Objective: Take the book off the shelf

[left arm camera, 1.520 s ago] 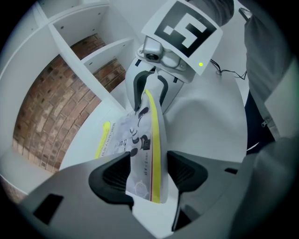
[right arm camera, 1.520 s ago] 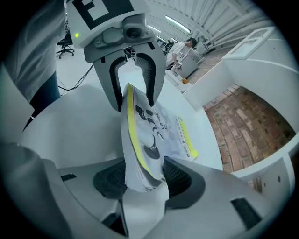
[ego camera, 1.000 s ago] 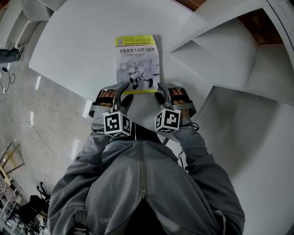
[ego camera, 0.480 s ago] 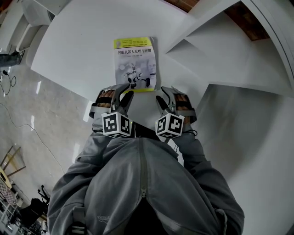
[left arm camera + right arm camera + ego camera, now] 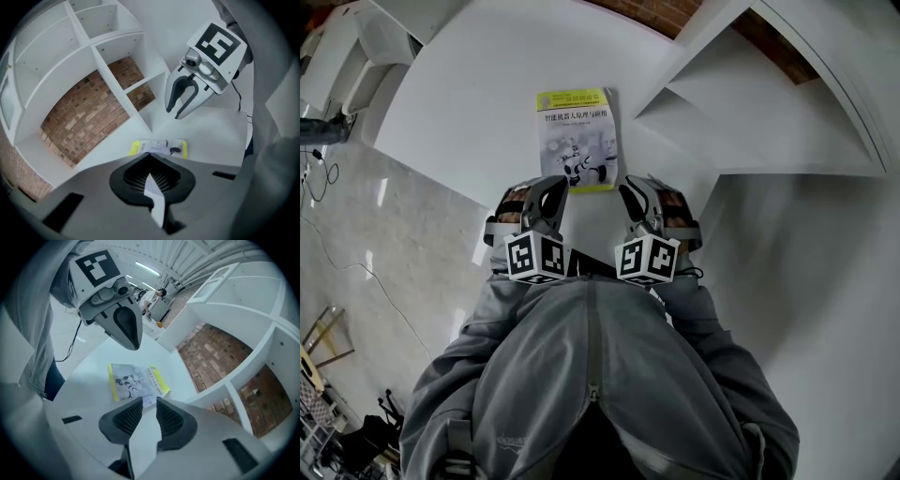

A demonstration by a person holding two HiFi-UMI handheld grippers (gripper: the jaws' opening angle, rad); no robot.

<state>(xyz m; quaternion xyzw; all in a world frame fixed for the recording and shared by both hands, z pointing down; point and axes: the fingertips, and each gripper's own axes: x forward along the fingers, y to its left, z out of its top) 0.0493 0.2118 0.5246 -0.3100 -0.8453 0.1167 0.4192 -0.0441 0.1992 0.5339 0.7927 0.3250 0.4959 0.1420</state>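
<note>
- The book (image 5: pixel 577 139) lies flat, cover up, on the tabletop (image 5: pixel 459 103). It sits beside the shelf (image 5: pixel 741 112) and in none of its compartments, so I judge the removal done.
- My left tongs (image 5: pixel 551 190) hang just short of the book's near left corner. Their jaws have just been closing and now meet, with nothing between them.
- My right tongs (image 5: pixel 633 192) hang just off the book's near right corner. Their jaws have just been closing; a narrow gap shows, with nothing in it.
- Neither pair touches the book. It needs no grip, since the tabletop carries it.
</note>
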